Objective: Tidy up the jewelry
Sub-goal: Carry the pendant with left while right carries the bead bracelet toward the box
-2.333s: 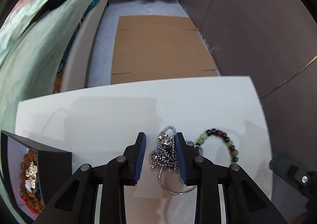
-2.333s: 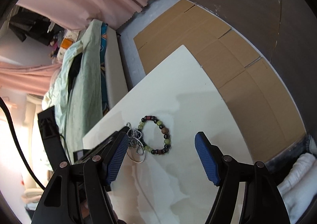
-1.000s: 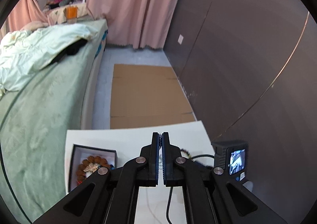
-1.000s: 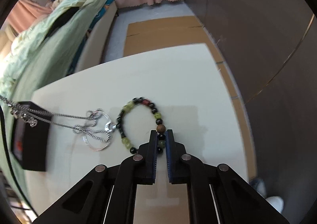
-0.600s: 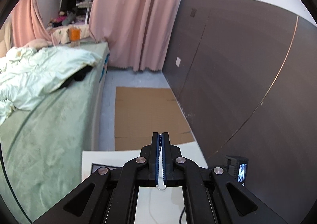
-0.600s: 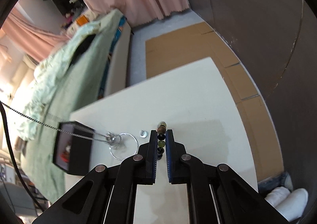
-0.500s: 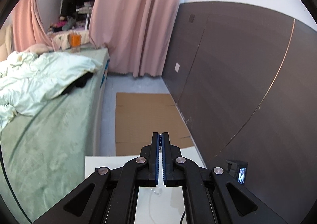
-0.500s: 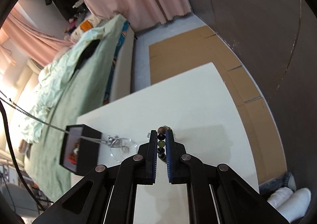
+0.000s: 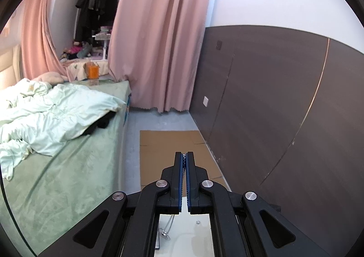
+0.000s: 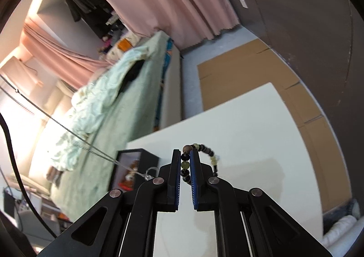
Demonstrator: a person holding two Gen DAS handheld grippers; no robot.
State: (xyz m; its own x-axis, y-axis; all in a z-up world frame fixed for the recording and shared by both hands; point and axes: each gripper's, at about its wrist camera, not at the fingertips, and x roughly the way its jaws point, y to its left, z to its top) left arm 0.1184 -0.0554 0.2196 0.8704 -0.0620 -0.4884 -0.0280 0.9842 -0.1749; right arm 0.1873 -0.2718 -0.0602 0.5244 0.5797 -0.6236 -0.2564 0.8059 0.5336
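My left gripper (image 9: 184, 154) is shut on the silver chain necklace (image 9: 183, 161) and is raised high above the white table (image 9: 188, 234). In the right wrist view the chain (image 10: 68, 130) runs taut down from the upper left to its ring pendant (image 10: 151, 169) near the black jewelry box (image 10: 134, 166). My right gripper (image 10: 185, 152) is shut on the beaded bracelet (image 10: 204, 151), lifted above the table (image 10: 261, 143); its green and dark beads hang to the right of the fingers.
A bed with green bedding (image 9: 56, 143) lies left of the table. Flat cardboard (image 9: 173, 143) covers the floor beyond it. A dark wall panel (image 9: 273, 98) is on the right, pink curtains (image 9: 159, 41) behind.
Both grippers have risen and tilted up. The necklace chain is pulled taut and its pendant has dragged left toward the box. The bracelet has lifted off the table.
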